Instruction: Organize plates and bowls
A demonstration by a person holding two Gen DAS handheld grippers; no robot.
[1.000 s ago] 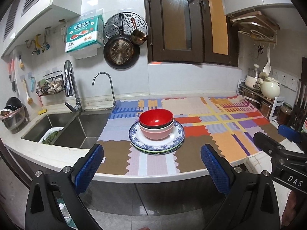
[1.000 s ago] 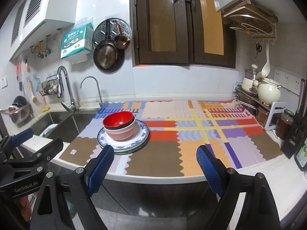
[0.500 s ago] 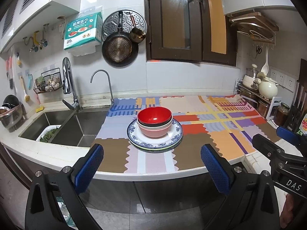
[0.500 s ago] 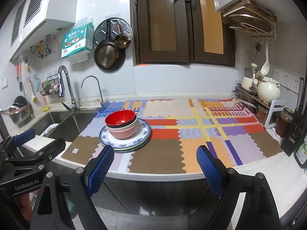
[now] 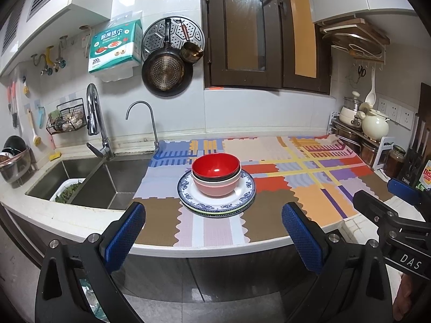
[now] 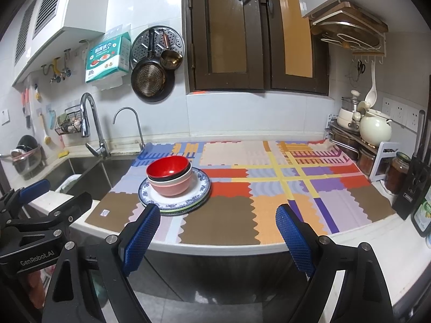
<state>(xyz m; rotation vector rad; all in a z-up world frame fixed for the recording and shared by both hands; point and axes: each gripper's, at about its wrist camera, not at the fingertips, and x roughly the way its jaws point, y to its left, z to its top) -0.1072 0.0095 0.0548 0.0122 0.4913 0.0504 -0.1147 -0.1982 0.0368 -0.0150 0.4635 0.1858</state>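
Note:
Several nested bowls sit on the patchwork mat [image 5: 309, 185], a red bowl [image 5: 215, 165] on top and a pink bowl [image 5: 216, 188] at the bottom. They rest on a blue-patterned plate [image 5: 243, 191] that lies on other plates. My left gripper [image 5: 214, 232] is open and empty, off the counter's front edge and facing the stack. The red bowl [image 6: 168, 167] and the plate [image 6: 200, 185] lie ahead and to the left of my right gripper [image 6: 218, 238], which is open and empty in front of the counter. Each gripper shows in the other's view, left gripper [image 6: 58, 193] and right gripper [image 5: 382, 193].
A steel sink [image 5: 89, 180] with a white basket of greens [image 5: 67, 191] and a faucet [image 5: 95, 123] lies left of the mat. Pots, a cream kettle [image 6: 375, 129], jars [image 6: 398, 171] and a knife block [image 6: 414, 185] crowd the right end.

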